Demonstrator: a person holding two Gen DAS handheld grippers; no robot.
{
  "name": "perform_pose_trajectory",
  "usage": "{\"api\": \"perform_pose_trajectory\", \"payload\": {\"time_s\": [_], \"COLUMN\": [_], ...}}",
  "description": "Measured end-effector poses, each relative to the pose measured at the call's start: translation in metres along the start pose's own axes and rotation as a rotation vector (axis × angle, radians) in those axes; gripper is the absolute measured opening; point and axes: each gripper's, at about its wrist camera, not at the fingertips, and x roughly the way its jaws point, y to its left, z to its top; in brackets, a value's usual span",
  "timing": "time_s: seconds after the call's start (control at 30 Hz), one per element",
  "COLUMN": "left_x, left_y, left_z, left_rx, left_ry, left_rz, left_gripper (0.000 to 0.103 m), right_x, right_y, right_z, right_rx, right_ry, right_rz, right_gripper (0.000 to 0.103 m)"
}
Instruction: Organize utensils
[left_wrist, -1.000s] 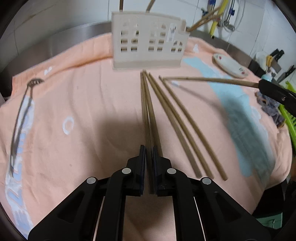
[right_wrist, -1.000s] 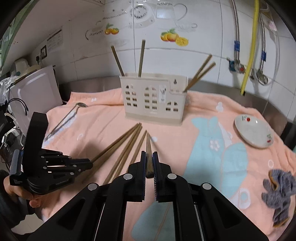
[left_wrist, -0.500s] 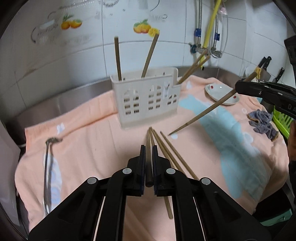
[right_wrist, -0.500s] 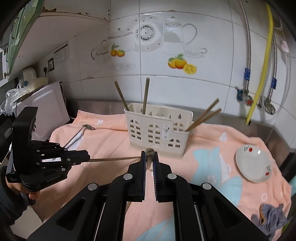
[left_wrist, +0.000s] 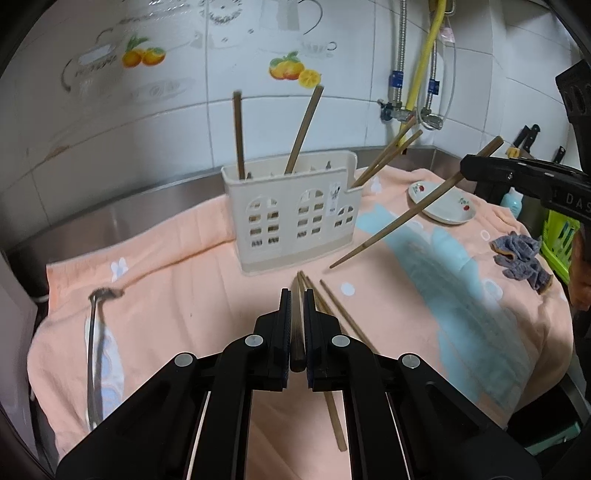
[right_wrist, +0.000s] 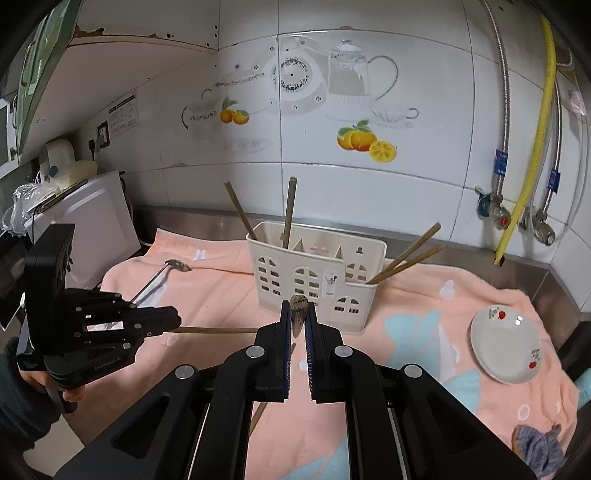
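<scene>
Chopsticks are going up in pairs: the left hand-held gripper (left_wrist: 297, 328) and right hand-held gripper (right_wrist: 298, 332) are each clamping one chopstick (left_wrist: 399, 218) above the towel-covered tabletop (left_wrist: 192, 280). Next, each tip is needing steering into the holder (right_wrist: 314, 273); loose chopsticks (left_wrist: 332, 314) are lying before it.

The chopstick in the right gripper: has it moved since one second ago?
Yes. The chopstick in the right gripper has risen off the towel; in the left wrist view its upper end now sits level with the holder rim.

White tiled wall (right_wrist: 424, 192) with fruit decals (right_wrist: 365, 142); yellow hose (right_wrist: 532, 147); steel counter edge (left_wrist: 122, 218).
</scene>
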Motion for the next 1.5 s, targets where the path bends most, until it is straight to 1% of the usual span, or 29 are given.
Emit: {"api": "perform_pose_trajectory", "payload": {"time_s": [0.13,0.23,0.33,0.4,0.63,0.73,0.83,1.03,1.1,1.13,1.33,1.5], "left_x": [0.002,0.009,0.022,0.032,0.051,0.05,0.048,0.052,0.053,0.053,0.056,0.059], "left_y": [0.005,0.01,0.014,0.018,0.019,0.018,0.015,0.014,0.013,0.013,0.01,0.012], "left_z": [-0.023,-0.042,-0.06,-0.071,-0.093,-0.096,-0.094,-0.091,-0.09,-0.09,-0.087,-0.087], "left_rx": [-0.054,-0.099,-0.132,-0.156,-0.179,-0.175,-0.155,-0.138,-0.131,-0.129,-0.096,-0.097], "left_ry": [0.013,0.032,0.067,0.098,0.159,0.158,0.149,0.163,0.165,0.164,0.166,0.176], "left_rz": [0.009,-0.002,0.005,-0.004,-0.011,-0.01,0.009,0.025,0.033,0.032,0.037,0.039], "left_gripper": [0.005,0.006,0.005,0.005,0.005,0.005,0.007,0.007,0.011,0.011,0.012,0.012], "right_x": [-0.002,-0.005,-0.007,-0.009,-0.009,-0.009,-0.008,-0.008,-0.007,-0.007,-0.006,-0.006], "right_y": [0.0,0.0,0.001,0.002,0.003,0.002,0.002,0.002,0.002,0.002,0.002,0.002], "right_z": [-0.008,-0.013,-0.017,-0.02,-0.024,-0.024,-0.025,-0.027,-0.028,-0.028,-0.028,-0.028], "right_rx": [0.018,0.031,0.037,0.037,0.038,0.038,0.038,0.038,0.037,0.037,0.036,0.036], "right_ry": [-0.006,-0.013,-0.016,-0.015,-0.011,-0.01,-0.008,-0.005,-0.003,-0.002,-0.001,-0.001], "right_rz": [-0.003,-0.008,-0.017,-0.02,-0.025,-0.023,-0.021,-0.018,-0.017,-0.017,-0.017,-0.017], "right_gripper": [0.007,0.007,0.007,0.007,0.007,0.007,0.007,0.007,0.007,0.007,0.007,0.007]}}
